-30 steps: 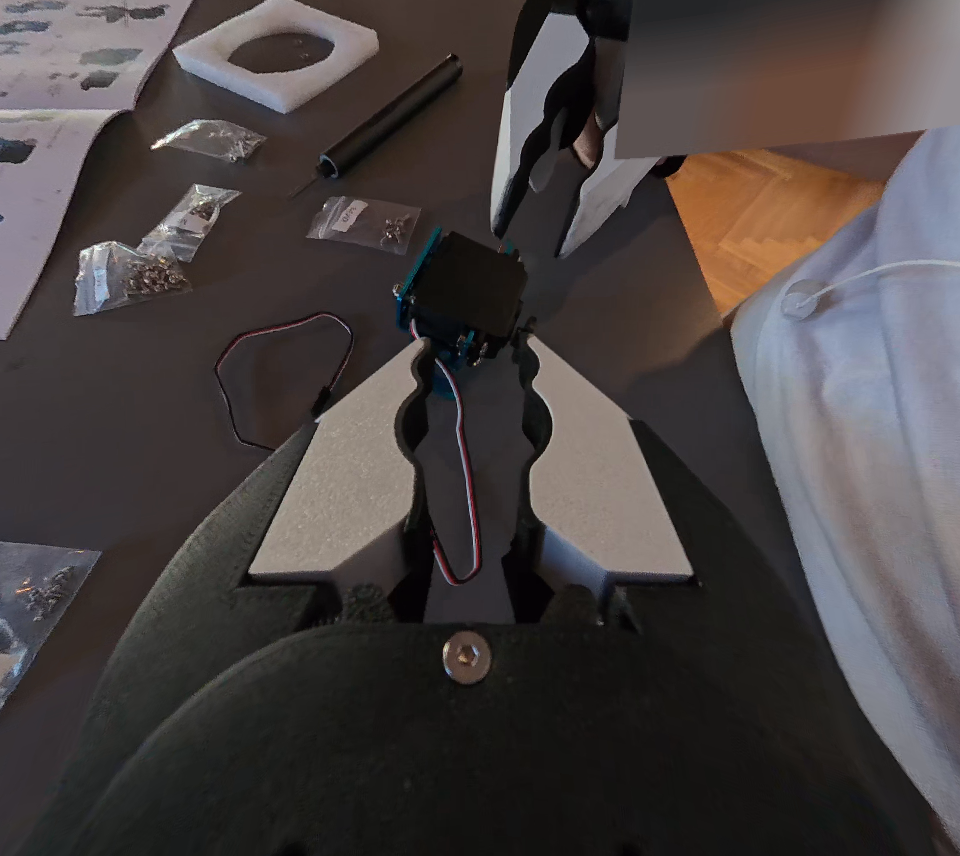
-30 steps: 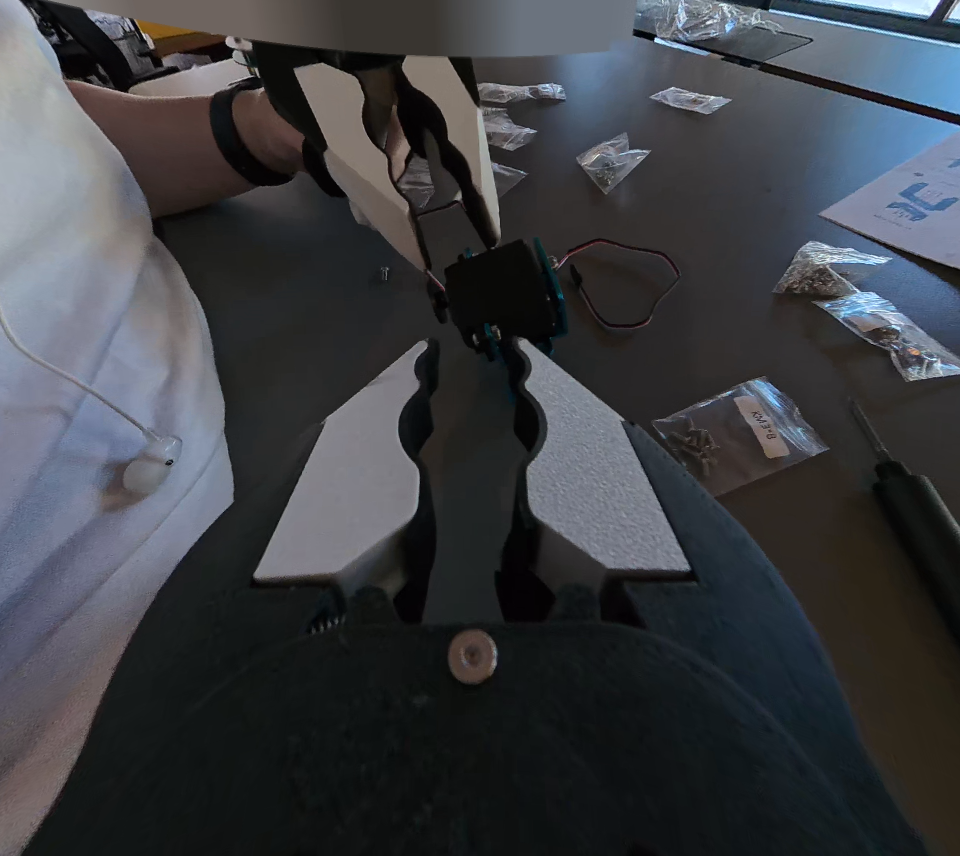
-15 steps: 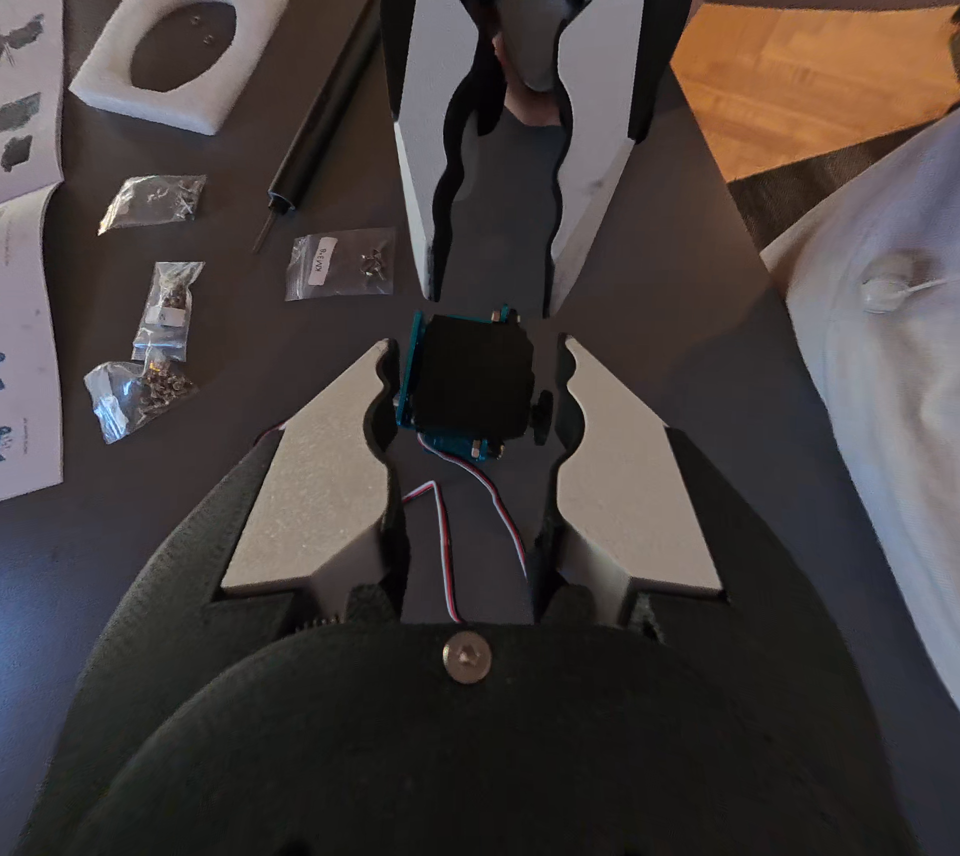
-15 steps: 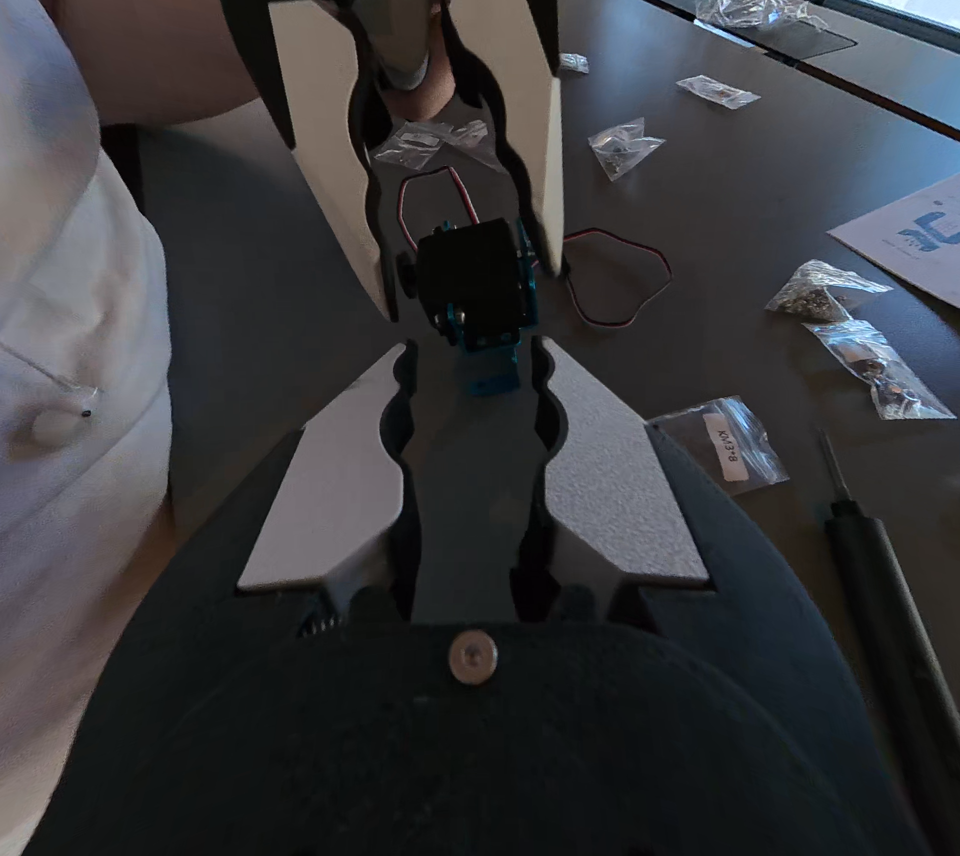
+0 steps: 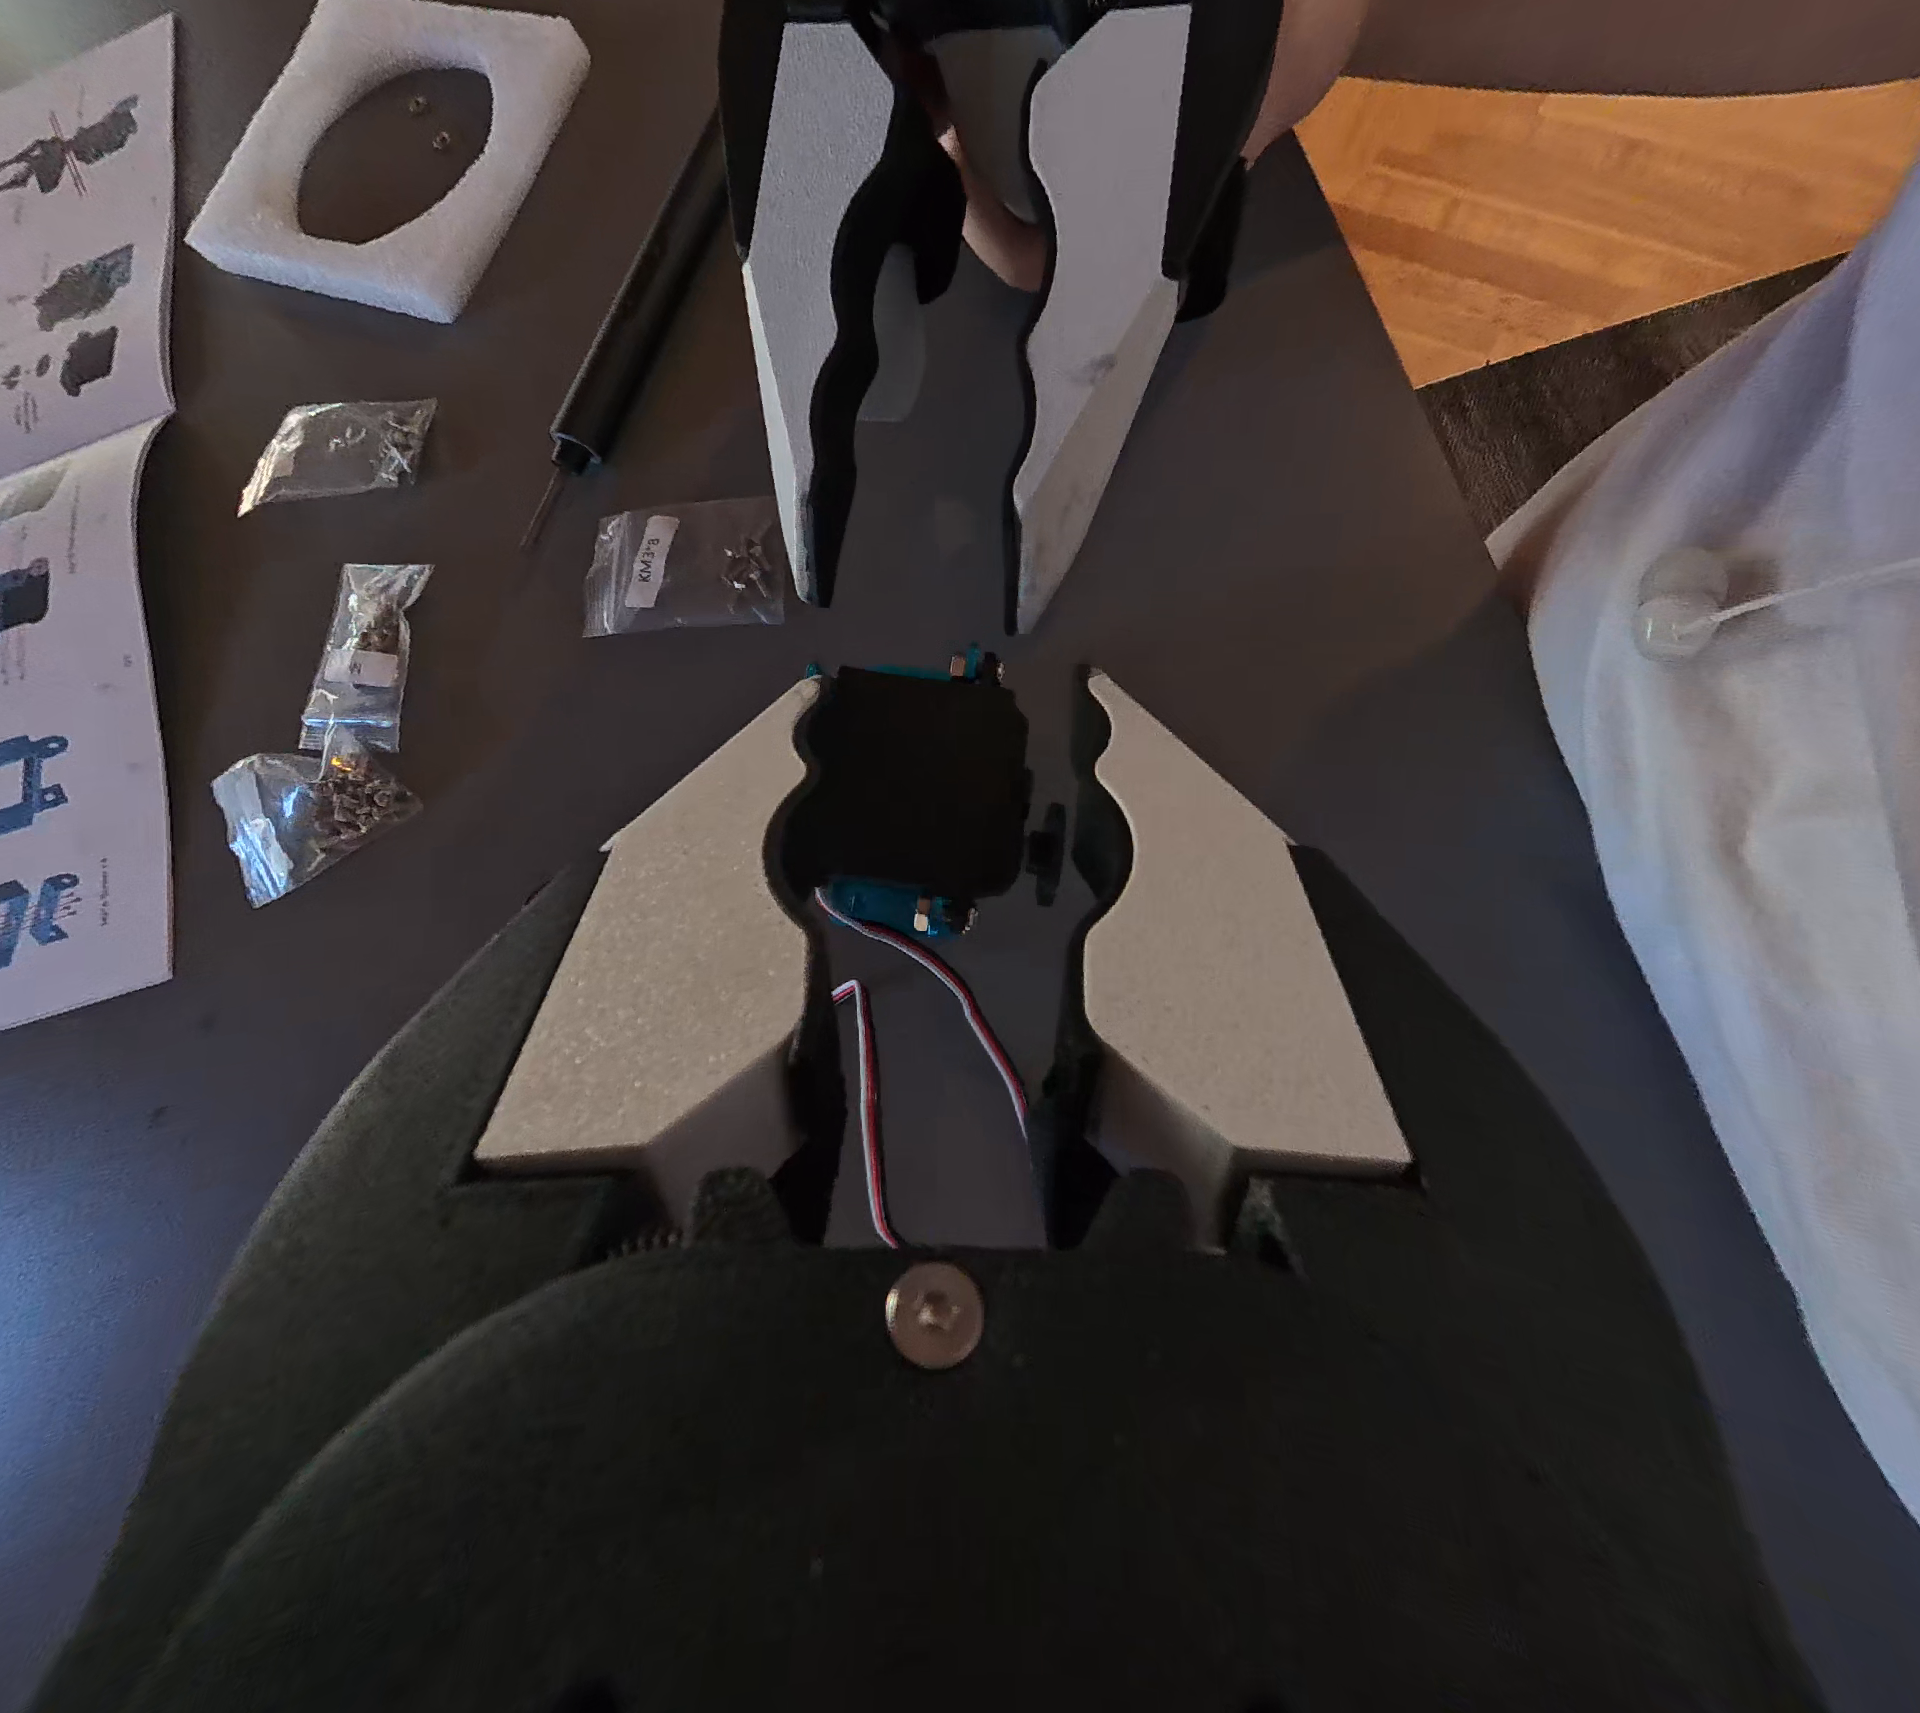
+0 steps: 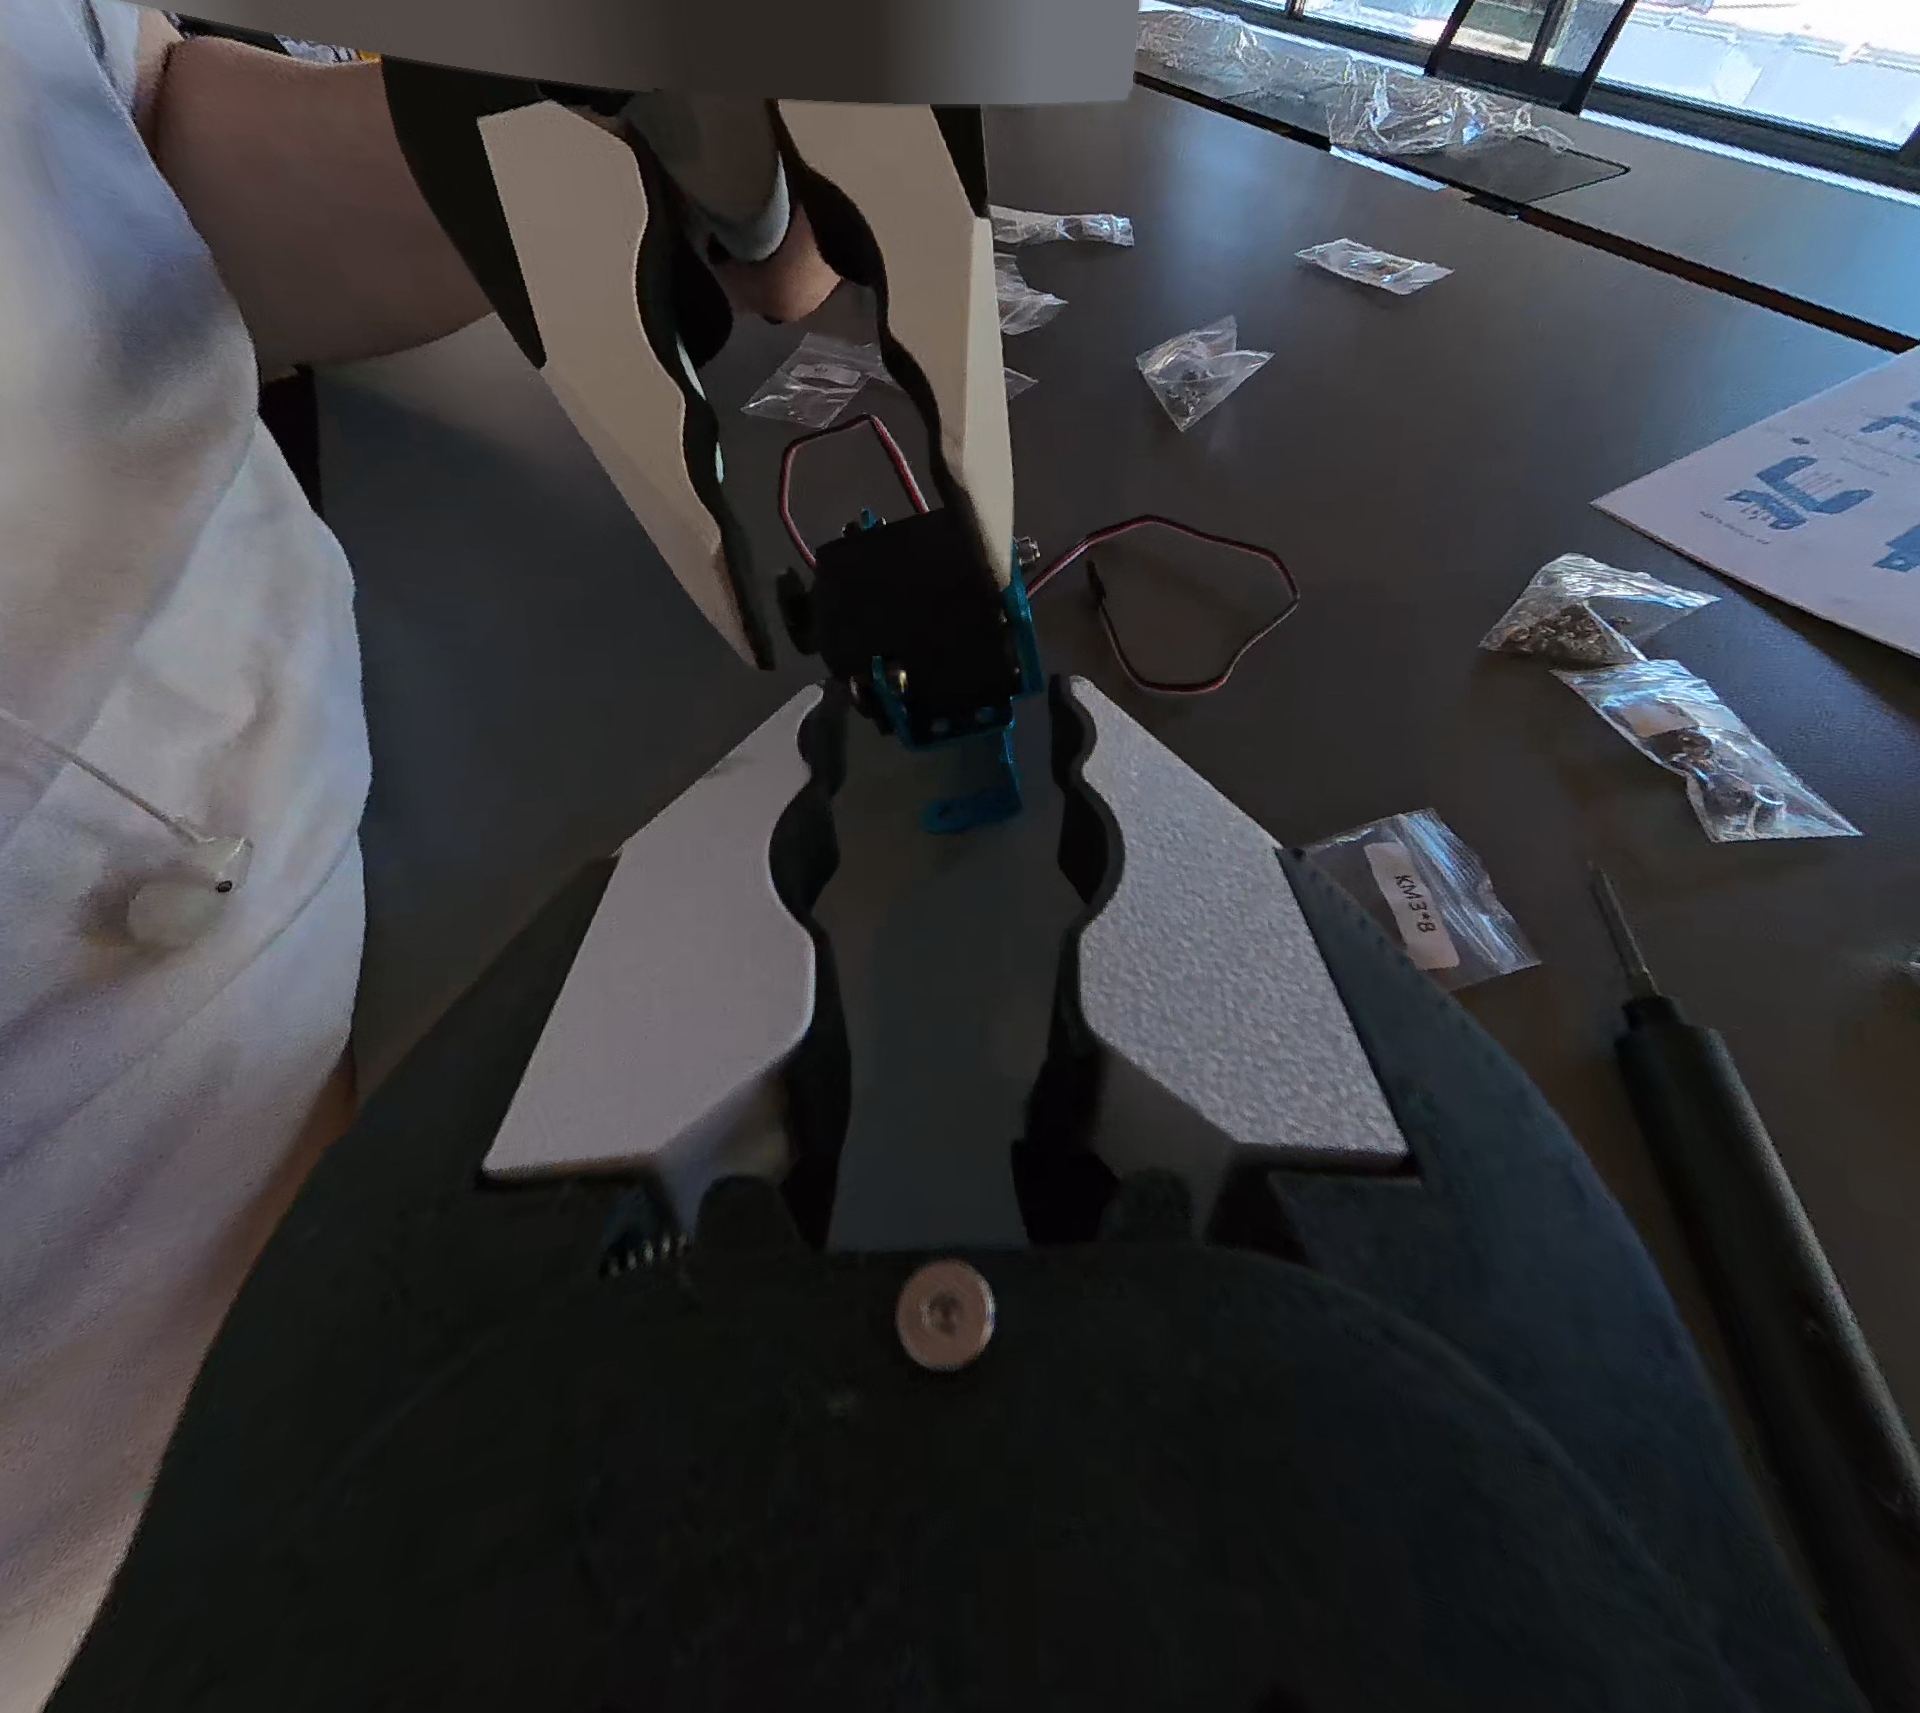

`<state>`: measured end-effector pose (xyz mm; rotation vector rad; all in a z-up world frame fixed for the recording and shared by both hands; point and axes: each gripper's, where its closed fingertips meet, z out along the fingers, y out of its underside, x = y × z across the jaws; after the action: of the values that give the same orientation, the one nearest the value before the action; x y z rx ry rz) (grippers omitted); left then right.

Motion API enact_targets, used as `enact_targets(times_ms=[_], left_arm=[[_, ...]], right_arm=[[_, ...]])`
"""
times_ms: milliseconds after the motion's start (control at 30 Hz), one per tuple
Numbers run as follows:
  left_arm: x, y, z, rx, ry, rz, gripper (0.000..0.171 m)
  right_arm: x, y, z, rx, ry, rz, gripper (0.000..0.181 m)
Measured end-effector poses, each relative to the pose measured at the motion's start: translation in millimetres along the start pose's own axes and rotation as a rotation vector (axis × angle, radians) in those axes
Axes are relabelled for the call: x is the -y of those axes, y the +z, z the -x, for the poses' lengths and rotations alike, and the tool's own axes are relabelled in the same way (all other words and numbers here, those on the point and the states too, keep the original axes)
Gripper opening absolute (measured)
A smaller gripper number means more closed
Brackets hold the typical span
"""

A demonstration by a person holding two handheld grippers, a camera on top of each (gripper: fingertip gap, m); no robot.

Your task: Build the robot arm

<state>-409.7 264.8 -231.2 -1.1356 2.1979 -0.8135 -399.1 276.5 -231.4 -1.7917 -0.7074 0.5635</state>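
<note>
a black servo [image 5: 914, 780] on a teal bracket [image 6: 961, 764] stands on the dark table [image 5: 468, 988] between the spread fingers of the left gripper [image 5: 948, 689], its left side against the left finger and clear of the right one, with its red-white-black wire [image 5: 935, 1029] trailing back between the fingers. just beyond it the right gripper [image 5: 914, 609] points back at it, fingers also spread and not touching it. to the left lie a labelled screw bag [image 5: 681, 567], a black screwdriver [image 5: 623, 354], more small bags [image 5: 317, 806], a white foam frame [image 5: 390, 146] and printed sheets [image 5: 78, 520]; a person's white shirt [image 5: 1714, 780] fills the right.
</note>
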Motion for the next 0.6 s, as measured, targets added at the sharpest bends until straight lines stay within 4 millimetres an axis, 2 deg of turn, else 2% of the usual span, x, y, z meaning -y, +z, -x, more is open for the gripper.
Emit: enact_targets(times_ms=[200, 600], left_arm=[[0.4, 0.9, -0.8, 0.031, 0.016, 0.011, 0.038], [-0.9, 2.1, -4.0, 0.072, 0.016, 0.011, 0.044]], right_arm=[[-0.3, -0.9, -0.2, 0.0, 0.002, -0.002, 0.04], [1.7, 1.9, -4.5, 0.049, -0.017, 0.017, 0.038]])
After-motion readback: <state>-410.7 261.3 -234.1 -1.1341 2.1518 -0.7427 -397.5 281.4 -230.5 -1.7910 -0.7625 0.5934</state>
